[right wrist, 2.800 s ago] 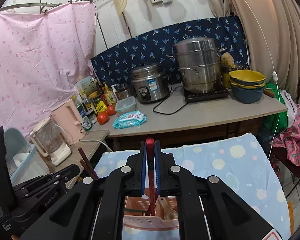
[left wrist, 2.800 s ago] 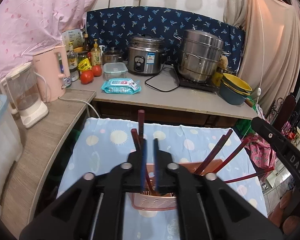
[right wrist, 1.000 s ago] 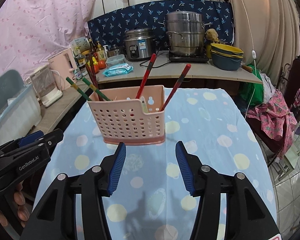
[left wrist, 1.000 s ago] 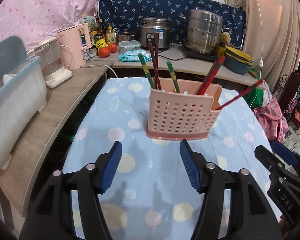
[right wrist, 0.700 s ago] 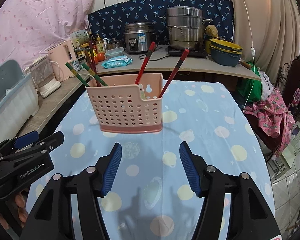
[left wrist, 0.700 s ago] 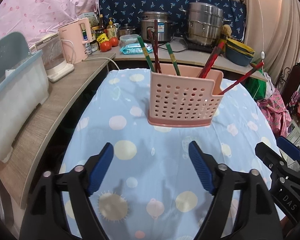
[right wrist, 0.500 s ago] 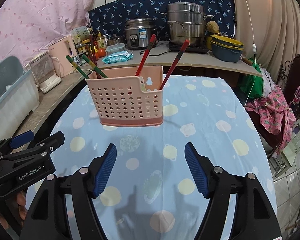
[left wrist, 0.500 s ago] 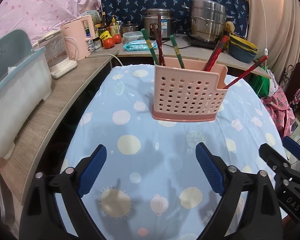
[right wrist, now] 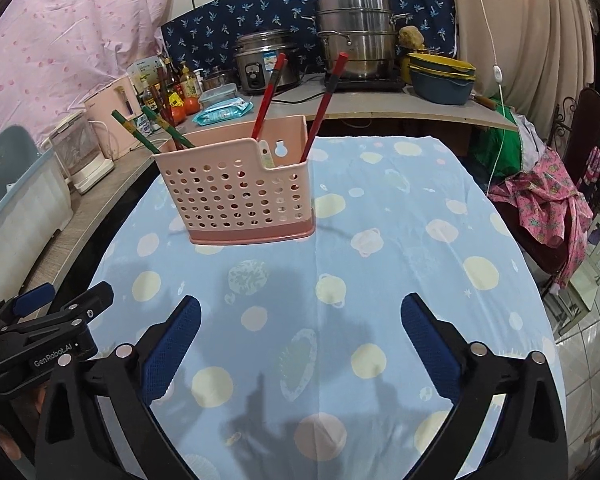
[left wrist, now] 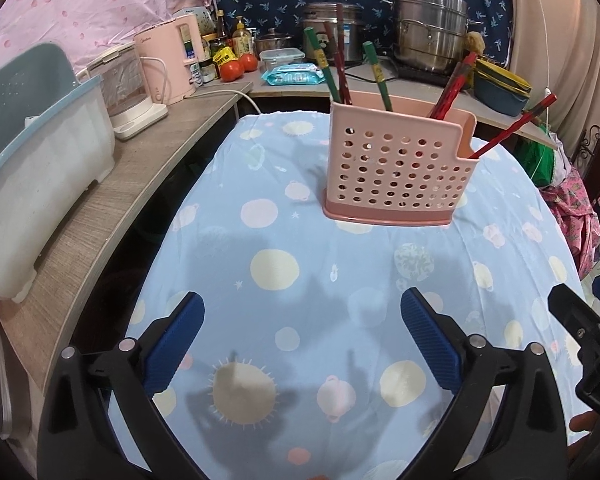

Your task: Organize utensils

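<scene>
Wide open and empty, the left gripper (left wrist: 301,318) is seen in the left wrist view above the near part of a table covered by a blue spotted cloth (left wrist: 284,216); nothing is held between its blue-padded fingers (left wrist: 176,342). A pink perforated utensil basket (left wrist: 397,174) is set upright on the cloth, well apart from the gripper toward the far end of the table. Green chopsticks (left wrist: 319,68) and a dark red pair (left wrist: 339,54) are stood in its left part, while red chopsticks (left wrist: 451,90) are leaned out to the right. At the near right edge, part of the right gripper (left wrist: 583,332) is visible. On the wooden counter (left wrist: 112,208) at the left, a pale blue dish rack (left wrist: 32,160) and a pink kettle (left wrist: 170,62) are placed; a steel steamer pot (left wrist: 429,34) is seen on the far counter.

In the right wrist view, the right gripper (right wrist: 300,316) is likewise spread wide, with nothing gripped, above the near cloth (right wrist: 399,220). The basket (right wrist: 238,196) is seen far and slightly left of centre, with red chopsticks (right wrist: 325,100) risen from its right compartment and green chopsticks (right wrist: 138,130) slanted out to the left. The left gripper (right wrist: 60,306) is visible at the near left edge, its fingers nearly side-on, so its opening cannot be judged from here. A rice cooker (right wrist: 266,62) and stacked bowls (right wrist: 439,74) are set on the far counter.
</scene>
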A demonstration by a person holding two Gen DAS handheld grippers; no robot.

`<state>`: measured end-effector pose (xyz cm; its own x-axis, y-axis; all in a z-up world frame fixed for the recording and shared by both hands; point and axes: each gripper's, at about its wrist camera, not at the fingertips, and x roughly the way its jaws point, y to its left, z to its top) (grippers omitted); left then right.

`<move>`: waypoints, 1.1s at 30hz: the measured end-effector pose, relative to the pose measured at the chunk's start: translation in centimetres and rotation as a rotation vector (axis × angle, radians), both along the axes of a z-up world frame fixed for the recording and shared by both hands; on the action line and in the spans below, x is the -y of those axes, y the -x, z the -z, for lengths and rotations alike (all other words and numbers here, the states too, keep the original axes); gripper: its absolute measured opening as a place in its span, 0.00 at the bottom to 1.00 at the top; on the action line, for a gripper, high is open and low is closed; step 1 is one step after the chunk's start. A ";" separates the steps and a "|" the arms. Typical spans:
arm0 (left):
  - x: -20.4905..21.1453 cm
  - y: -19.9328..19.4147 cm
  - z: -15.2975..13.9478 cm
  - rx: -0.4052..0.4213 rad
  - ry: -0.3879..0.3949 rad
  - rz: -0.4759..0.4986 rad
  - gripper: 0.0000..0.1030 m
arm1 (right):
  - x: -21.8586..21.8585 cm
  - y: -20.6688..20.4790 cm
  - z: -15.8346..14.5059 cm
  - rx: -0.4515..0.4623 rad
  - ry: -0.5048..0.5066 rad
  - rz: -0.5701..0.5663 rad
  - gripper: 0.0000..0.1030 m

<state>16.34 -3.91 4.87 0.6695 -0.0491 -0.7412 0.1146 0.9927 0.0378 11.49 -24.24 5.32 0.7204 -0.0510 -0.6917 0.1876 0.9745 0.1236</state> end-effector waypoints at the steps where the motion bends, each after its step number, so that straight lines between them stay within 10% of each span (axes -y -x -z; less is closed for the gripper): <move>1: -0.1 0.0 0.0 -0.002 -0.001 -0.005 0.92 | -0.1 0.0 0.0 0.001 0.008 0.002 0.94; 33: -0.5 0.8 0.6 0.005 -0.034 -0.045 0.92 | -0.9 0.4 1.3 -0.028 0.063 -0.014 0.94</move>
<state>15.53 -3.39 4.25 0.6744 0.0065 -0.7383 0.0693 0.9950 0.0722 11.09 -23.34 4.02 0.7018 -0.0848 -0.7073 0.1764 0.9826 0.0572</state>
